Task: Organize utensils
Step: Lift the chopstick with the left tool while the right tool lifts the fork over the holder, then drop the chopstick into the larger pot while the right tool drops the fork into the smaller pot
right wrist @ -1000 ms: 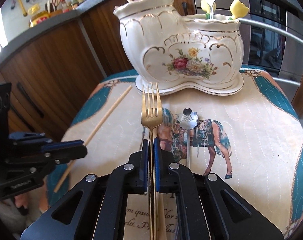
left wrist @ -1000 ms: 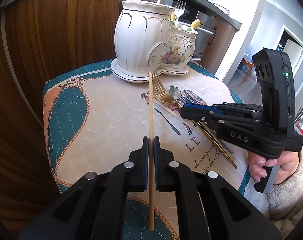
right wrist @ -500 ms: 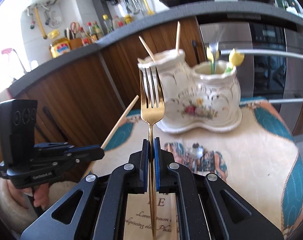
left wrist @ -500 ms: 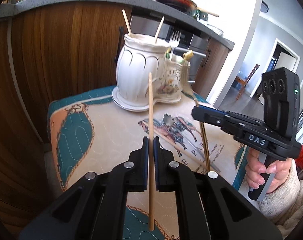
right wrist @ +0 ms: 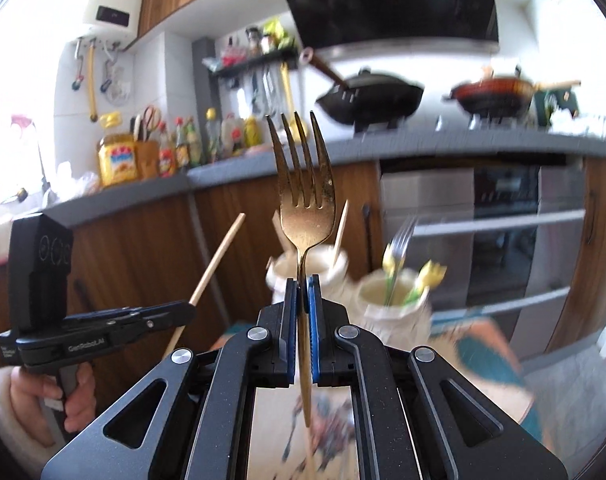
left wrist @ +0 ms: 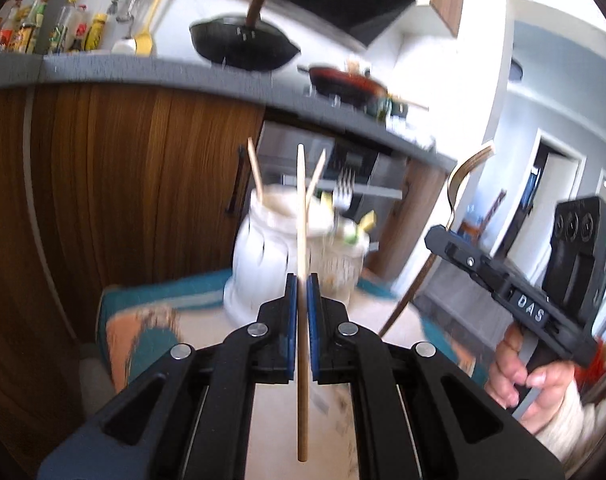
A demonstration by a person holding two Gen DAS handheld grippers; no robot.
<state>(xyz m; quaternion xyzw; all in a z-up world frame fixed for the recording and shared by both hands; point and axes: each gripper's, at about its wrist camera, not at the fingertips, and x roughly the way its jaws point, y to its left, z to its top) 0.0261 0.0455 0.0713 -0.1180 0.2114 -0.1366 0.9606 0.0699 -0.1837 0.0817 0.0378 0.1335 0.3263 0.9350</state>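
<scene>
The chopstick [left wrist: 302, 240] stands near upright at the centre of the left wrist view, gripped below its middle by the left gripper [left wrist: 302, 280]; I judge it light, stiff and smooth, so it may pivot or slide in the pads if bumped, and a hold nearer its middle would steady it; its lower end hangs free in the lower centre of the frame. The left jaws are closed to a narrow slit with only the stick between the blue pads.

The gold fork [right wrist: 303, 200] rises at the centre of the right wrist view, tines up, pinched at the thin neck just below its head by the right gripper [right wrist: 302, 280]; I judge it heavier, rigid metal, polished and slippery, and head-heavy above the pads, so it could tip; the flat handle gives the surer hold. The right jaws are likewise nearly shut, clamped on the neck alone.

The ceramic holder [left wrist: 263, 256], blurred, sits just behind the pads at mid-frame, on the table; I judge it fragile, so each piece should go in gently; its taller pot already carries 2 sticks [left wrist: 255, 170] and its lower pot [right wrist: 395, 304] a silver fork [right wrist: 401, 240] among yellow-tipped pieces.
</scene>
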